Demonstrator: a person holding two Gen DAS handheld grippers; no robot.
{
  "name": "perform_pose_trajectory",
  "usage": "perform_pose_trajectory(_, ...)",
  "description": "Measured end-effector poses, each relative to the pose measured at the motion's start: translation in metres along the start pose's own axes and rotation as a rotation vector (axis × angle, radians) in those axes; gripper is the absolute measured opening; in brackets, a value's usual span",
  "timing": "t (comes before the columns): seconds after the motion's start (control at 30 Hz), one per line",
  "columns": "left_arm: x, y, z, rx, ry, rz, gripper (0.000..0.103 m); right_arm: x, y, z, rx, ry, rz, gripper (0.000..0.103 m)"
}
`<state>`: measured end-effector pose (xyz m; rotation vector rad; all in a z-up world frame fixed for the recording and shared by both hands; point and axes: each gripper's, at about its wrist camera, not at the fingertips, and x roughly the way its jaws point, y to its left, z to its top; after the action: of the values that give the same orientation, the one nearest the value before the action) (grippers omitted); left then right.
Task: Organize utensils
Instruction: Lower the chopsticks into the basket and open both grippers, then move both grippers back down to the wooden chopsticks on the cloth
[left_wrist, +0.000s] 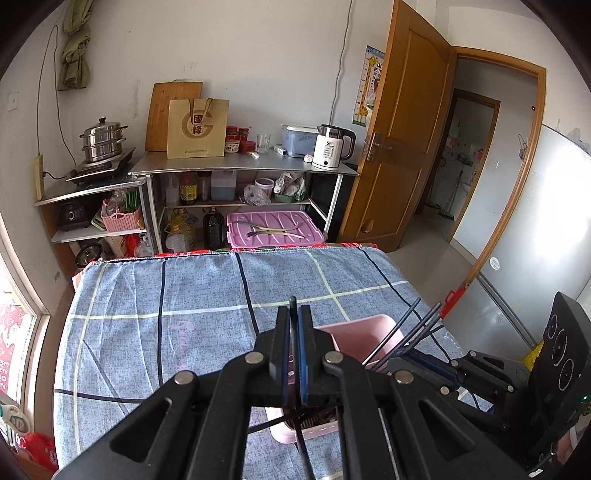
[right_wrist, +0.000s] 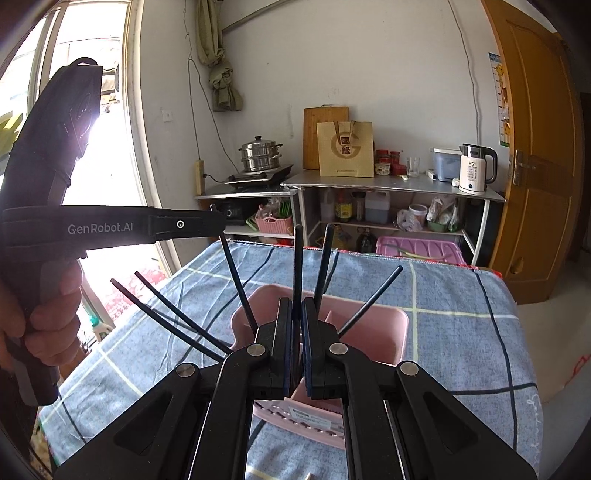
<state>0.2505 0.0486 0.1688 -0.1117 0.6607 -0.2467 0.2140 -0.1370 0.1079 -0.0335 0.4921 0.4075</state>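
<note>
Left wrist view first: my left tongs (left_wrist: 295, 332) are pressed together on one dark chopstick (left_wrist: 293, 303), its tip poking up just past the pads, with the pink holder (left_wrist: 354, 334) right behind and below on the bench (left_wrist: 147, 295). Two more chopsticks lean out of the holder to the right.

Over on the right wrist view, my right tongs (right_wrist: 295, 325) are pinching another chopstick (right_wrist: 297, 258), which stands nearly upright between the pads, directly above the holder (right_wrist: 369, 325). Several others fan out of it on both sides. The left tongs (right_wrist: 218, 218) show from the side here, clamped near the top of their stick.

These sticks look light, thin and stiff, probably slick too, so I reckon they could pivot or slip in a pinch. I judge the mid-to-upper shaft, squarely across the pads, the safest hold.
</note>
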Motion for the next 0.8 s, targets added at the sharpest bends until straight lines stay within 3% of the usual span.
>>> perform_pose_trajectory(0.07, -0.003, 0.001, 0.000, -0.003, -0.012, 0.007, 0.007, -0.003, -0.001, 0.000, 0.002, 0.004, 0.002, 0.005)
perform_pose_trajectory(0.2, -0.019, 0.002, 0.001, -0.012, -0.060, 0.014, 0.028, -0.018, -0.003, 0.003, 0.004, -0.024, -0.003, 0.013)
perform_pose_trajectory(0.53, -0.080, -0.008, -0.013, 0.010, -0.174, 0.043, 0.036, -0.071, -0.007, -0.007, 0.017, -0.088, -0.019, 0.013)
perform_pose_trajectory(0.8, -0.110, -0.025, -0.055, 0.030, -0.194, 0.022, 0.037, -0.104, -0.008, -0.039, 0.032, -0.084, -0.022, 0.013)
